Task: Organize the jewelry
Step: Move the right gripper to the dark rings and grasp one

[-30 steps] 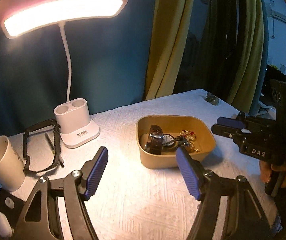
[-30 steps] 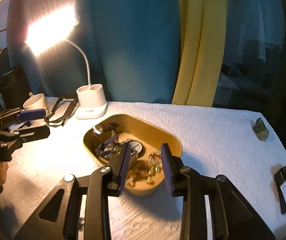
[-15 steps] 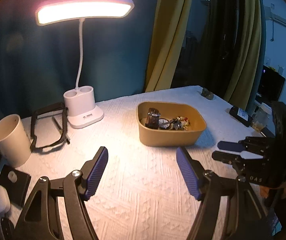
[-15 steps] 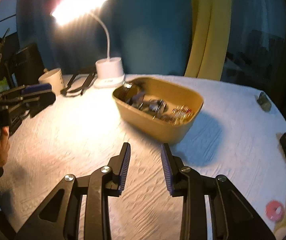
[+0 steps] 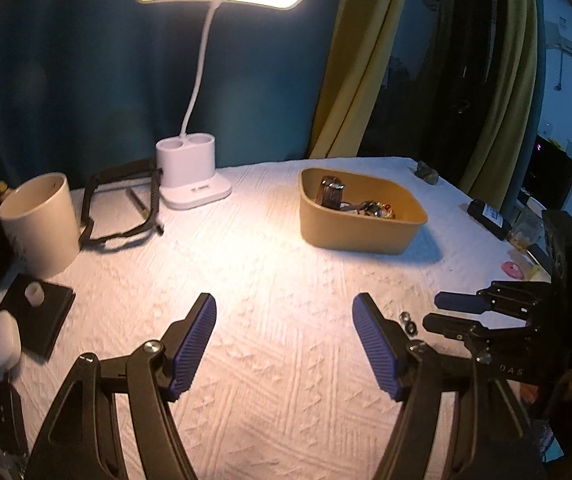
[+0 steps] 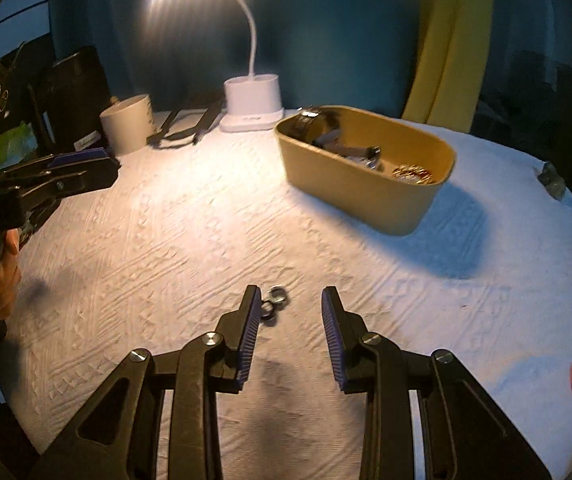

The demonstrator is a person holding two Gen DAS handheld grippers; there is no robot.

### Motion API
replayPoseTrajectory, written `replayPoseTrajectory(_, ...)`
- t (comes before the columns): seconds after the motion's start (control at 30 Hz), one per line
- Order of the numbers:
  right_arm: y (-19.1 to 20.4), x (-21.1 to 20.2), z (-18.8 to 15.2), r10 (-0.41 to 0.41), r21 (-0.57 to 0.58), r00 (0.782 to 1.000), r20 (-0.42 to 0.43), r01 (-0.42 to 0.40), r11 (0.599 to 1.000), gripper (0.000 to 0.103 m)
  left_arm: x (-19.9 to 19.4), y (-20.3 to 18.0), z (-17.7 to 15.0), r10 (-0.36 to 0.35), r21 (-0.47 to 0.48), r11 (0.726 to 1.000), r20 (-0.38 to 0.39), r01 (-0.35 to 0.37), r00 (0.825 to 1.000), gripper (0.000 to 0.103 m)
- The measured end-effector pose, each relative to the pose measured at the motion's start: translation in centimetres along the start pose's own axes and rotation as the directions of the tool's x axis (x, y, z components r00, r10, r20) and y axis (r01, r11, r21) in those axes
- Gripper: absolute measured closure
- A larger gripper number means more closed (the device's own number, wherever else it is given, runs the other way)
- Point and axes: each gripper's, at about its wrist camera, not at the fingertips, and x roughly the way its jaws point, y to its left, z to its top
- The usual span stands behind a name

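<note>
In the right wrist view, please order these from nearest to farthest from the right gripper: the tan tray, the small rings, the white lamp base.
1. small rings: on the cloth by the left jaw of the right gripper.
2. tan tray: further back, to the right.
3. white lamp base: at the far edge, behind the tray's left end.

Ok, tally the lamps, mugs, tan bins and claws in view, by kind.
lamp: 1
mug: 1
tan bin: 1
claws: 2 (left claw, right claw)
Total: 5
</note>
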Motion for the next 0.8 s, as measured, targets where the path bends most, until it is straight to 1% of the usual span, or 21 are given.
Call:
replayPoseTrajectory(0.3,1.6,2.0,-0.4,0.024,-0.034,0.998,-0.066,-0.026,0.999,0.074,0.2,1.2,-1.2,-0.001,-0.029,1.000,-0.022,0.000,1.000,0.032)
replayPoseTrajectory(0.47,1.9,2.6,-0.2,0.018,-0.043,0.997,-0.079,-0.022,0.999,0.074,0.4,1.3,-1.3,-0.005,-0.035,0.999,-0.027,0.004,1.000,0.032)
replayPoseTrajectory(0.7,1.7,3.0,0.1,0.005,-0.043,0.997,-0.082,-0.009,0.999,0.088,0.6,1.2,-1.4,-0.001,-0.035,0.999,-0.032,0.000,0.999,0.032)
replayPoseTrajectory(0.8,1.6,3.0,0.2,0.005,-0.044,0.997,-0.081,-0.009,0.999,0.091,0.6,1.1,-1.3,0.003,-0.033,0.999,-0.034,-0.004,0.999,0.032)
